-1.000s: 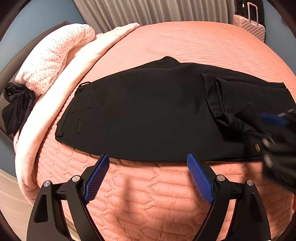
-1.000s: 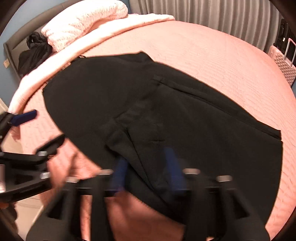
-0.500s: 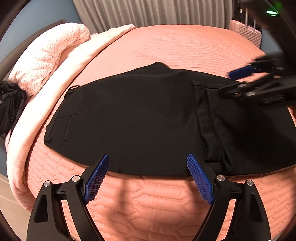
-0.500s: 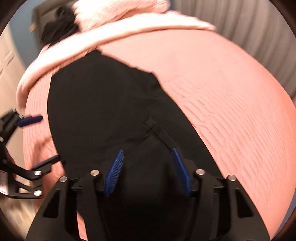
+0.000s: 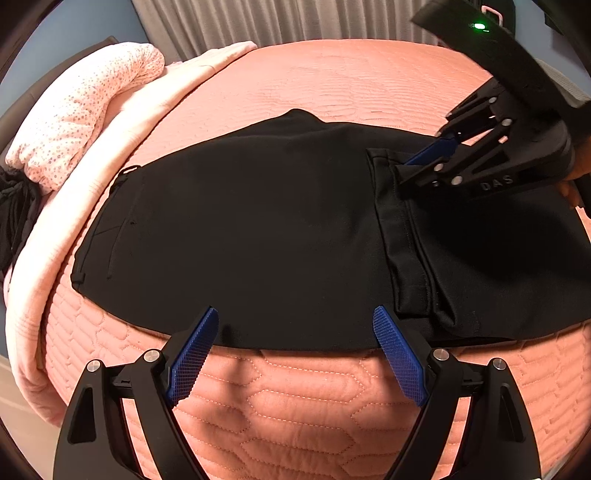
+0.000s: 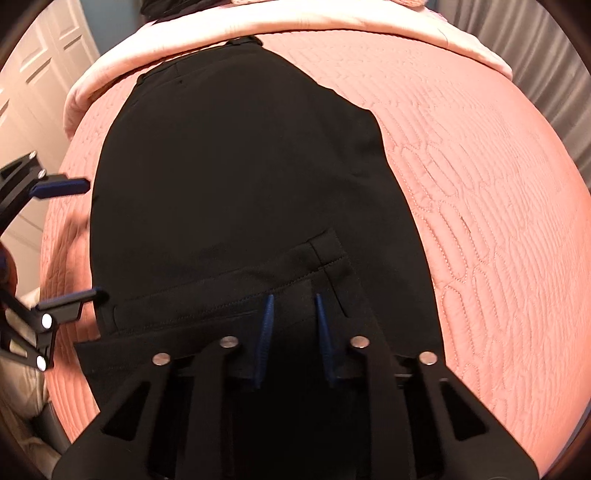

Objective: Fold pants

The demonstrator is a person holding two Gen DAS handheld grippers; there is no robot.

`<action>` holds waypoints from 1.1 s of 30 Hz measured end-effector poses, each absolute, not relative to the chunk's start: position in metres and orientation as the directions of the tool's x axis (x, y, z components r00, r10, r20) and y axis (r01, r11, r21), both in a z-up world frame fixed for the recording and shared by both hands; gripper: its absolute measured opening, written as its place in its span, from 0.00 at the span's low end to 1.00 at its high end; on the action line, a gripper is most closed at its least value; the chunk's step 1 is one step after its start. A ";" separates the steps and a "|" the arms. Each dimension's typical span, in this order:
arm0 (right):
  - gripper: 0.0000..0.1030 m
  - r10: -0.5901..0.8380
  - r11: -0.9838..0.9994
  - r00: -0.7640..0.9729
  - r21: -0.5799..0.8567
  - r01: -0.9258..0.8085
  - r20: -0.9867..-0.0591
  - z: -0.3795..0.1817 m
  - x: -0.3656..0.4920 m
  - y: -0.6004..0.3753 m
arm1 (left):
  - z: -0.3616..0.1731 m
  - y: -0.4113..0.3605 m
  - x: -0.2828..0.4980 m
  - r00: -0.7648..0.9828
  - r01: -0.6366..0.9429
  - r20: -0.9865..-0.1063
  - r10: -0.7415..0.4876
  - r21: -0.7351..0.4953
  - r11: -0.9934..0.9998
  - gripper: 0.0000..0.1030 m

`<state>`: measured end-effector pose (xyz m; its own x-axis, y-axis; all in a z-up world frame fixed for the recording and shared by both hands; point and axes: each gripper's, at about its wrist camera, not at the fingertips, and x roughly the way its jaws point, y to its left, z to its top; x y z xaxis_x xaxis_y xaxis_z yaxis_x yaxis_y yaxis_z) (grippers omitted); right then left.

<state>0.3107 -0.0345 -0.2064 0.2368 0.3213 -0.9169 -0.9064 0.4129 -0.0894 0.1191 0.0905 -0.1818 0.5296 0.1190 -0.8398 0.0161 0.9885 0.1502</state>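
Observation:
Black pants (image 5: 240,229) lie flat across the pink quilted bed (image 5: 332,74), one end folded back so its hem (image 5: 391,221) runs across the cloth. My left gripper (image 5: 295,317) hangs open just over the near edge of the pants, with nothing between its fingers. In the right wrist view it shows at the left edge (image 6: 96,240). My right gripper (image 6: 293,299) points down at the far corner of the hem (image 6: 325,251). Its jaws are closing, and a narrow gap with black cloth in it still shows between the pads. The left wrist view shows the right gripper (image 5: 424,162) at the upper right.
A speckled pink pillow (image 5: 85,107) and a pale pink blanket (image 5: 155,107) lie along the bed's left end, with a dark bundle of clothes (image 5: 14,214) beyond them. Grey curtains (image 5: 277,18) hang behind the bed. White doors (image 6: 40,74) stand past the bed's side.
My right gripper swung from the near edge of the folded end to its far hem corner, rolled, and narrowed its jaws. The folded end now lies flat. The left gripper stayed open.

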 end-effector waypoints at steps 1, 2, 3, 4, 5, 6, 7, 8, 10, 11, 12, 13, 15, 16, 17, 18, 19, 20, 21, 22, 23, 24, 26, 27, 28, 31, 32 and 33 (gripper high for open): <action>0.18 0.325 0.412 0.240 -0.091 -0.907 -0.915 -0.204 0.310 -0.035 | -0.182 0.092 0.119 0.530 0.012 -0.840 0.119 0.148 0.989 0.82; 0.18 0.337 0.421 0.253 -0.095 -0.902 -0.907 -0.199 0.311 -0.035 | -0.182 0.093 0.120 0.530 0.008 -0.839 0.121 0.148 0.989 0.82; 0.18 0.349 0.428 0.260 -0.094 -0.899 -0.900 -0.194 0.313 -0.035 | -0.182 0.094 0.120 0.530 0.006 -0.839 0.121 0.146 0.989 0.82; 0.18 0.371 0.443 0.281 -0.097 -0.891 -0.885 -0.186 0.316 -0.035 | -0.182 0.095 0.120 0.529 0.005 -0.840 0.120 0.145 0.989 0.82; 0.18 0.388 0.456 0.290 -0.092 -0.885 -0.875 -0.181 0.318 -0.036 | -0.182 0.096 0.120 0.529 0.000 -0.839 0.123 0.145 0.989 0.82; 0.18 0.405 0.469 0.304 -0.089 -0.879 -0.862 -0.176 0.322 -0.036 | -0.182 0.097 0.121 0.529 -0.001 -0.840 0.123 0.144 0.990 0.82; 0.18 0.413 0.478 0.317 -0.093 -0.873 -0.854 -0.174 0.324 -0.033 | -0.182 0.098 0.121 0.528 -0.001 -0.840 0.123 0.144 0.990 0.82; 0.18 0.420 0.487 0.324 -0.091 -0.869 -0.848 -0.175 0.328 -0.029 | -0.182 0.098 0.121 0.528 -0.003 -0.840 0.126 0.146 0.989 0.82; 0.18 0.402 0.508 0.332 -0.094 -0.856 -0.853 -0.189 0.336 -0.021 | -0.183 0.097 0.122 0.528 0.002 -0.839 0.128 0.152 0.988 0.82; 0.19 0.389 0.505 0.306 -0.077 -0.860 -0.869 -0.197 0.339 -0.022 | -0.185 0.096 0.123 0.524 0.003 -0.841 0.136 0.162 0.987 0.82; 0.22 0.373 0.498 0.302 -0.085 -0.863 -0.877 -0.205 0.339 -0.021 | -0.186 0.096 0.124 0.522 0.004 -0.842 0.138 0.164 0.986 0.82; 0.24 0.378 0.495 0.314 -0.097 -0.864 -0.871 -0.205 0.337 -0.022 | -0.186 0.096 0.124 0.521 0.006 -0.842 0.139 0.166 0.986 0.82; 0.32 0.394 0.533 0.336 -0.085 -0.842 -0.856 -0.193 0.335 -0.028 | -0.186 0.097 0.123 0.523 0.009 -0.842 0.132 0.161 0.987 0.82; 0.41 0.414 0.554 0.359 -0.082 -0.829 -0.836 -0.182 0.330 -0.038 | -0.186 0.098 0.123 0.523 0.010 -0.841 0.135 0.165 0.986 0.82; 0.46 0.429 0.577 0.392 -0.087 -0.812 -0.814 -0.171 0.323 -0.051 | -0.187 0.100 0.122 0.523 0.010 -0.841 0.140 0.170 0.985 0.82; 0.50 0.432 0.605 0.420 -0.089 -0.791 -0.798 -0.163 0.317 -0.063 | -0.188 0.101 0.122 0.523 0.010 -0.840 0.143 0.173 0.985 0.82; 0.50 0.430 0.637 0.436 -0.076 -0.767 -0.790 -0.157 0.310 -0.076 | -0.189 0.104 0.122 0.520 0.003 -0.842 0.146 0.173 0.985 0.82; 0.50 0.441 0.669 0.435 -0.036 -0.743 -0.785 -0.153 0.302 -0.094 | -0.190 0.107 0.123 0.517 -0.003 -0.844 0.144 0.167 0.986 0.82; 0.50 0.455 0.687 0.431 0.000 -0.727 -0.779 -0.152 0.293 -0.105 | -0.190 0.109 0.123 0.516 -0.009 -0.845 0.138 0.156 0.988 0.82; 0.49 0.461 0.701 0.431 0.021 -0.713 -0.775 -0.153 0.286 -0.114 | -0.190 0.111 0.124 0.514 -0.018 -0.847 0.137 0.149 0.989 0.82; 0.49 0.445 0.721 0.441 0.020 -0.693 -0.779 -0.157 0.281 -0.122 | -0.190 0.112 0.125 0.514 -0.024 -0.847 0.138 0.147 0.989 0.82; 0.46 0.422 0.729 0.442 0.006 -0.684 -0.792 -0.163 0.277 -0.121 | -0.189 0.111 0.125 0.515 -0.027 -0.846 0.137 0.144 0.989 0.82; 0.41 0.363 0.723 0.433 -0.044 -0.689 -0.825 -0.180 0.281 -0.105 | -0.189 0.108 0.126 0.518 -0.029 -0.843 0.145 0.153 0.988 0.82; 0.41 0.352 0.711 0.416 -0.049 -0.701 -0.839 -0.183 0.286 -0.103 | -0.188 0.106 0.127 0.517 -0.025 -0.843 0.148 0.158 0.987 0.82; 0.41 0.335 0.696 0.397 -0.060 -0.715 -0.854 -0.195 0.289 -0.087 | -0.188 0.104 0.127 0.517 -0.023 -0.842 0.153 0.165 0.986 0.82; 0.41 0.317 0.675 0.398 -0.090 -0.732 -0.861 -0.215 0.289 -0.057 | -0.187 0.098 0.129 0.521 -0.024 -0.835 0.181 0.197 0.980 0.82; 0.41 0.322 0.677 0.405 -0.091 -0.730 -0.856 -0.212 0.288 -0.052 | -0.187 0.097 0.131 0.519 -0.024 -0.833 0.191 0.209 0.978 0.82; 0.40 0.332 0.688 0.406 -0.076 -0.721 -0.851 -0.208 0.289 -0.052 | -0.187 0.098 0.132 0.518 -0.023 -0.832 0.196 0.215 0.976 0.82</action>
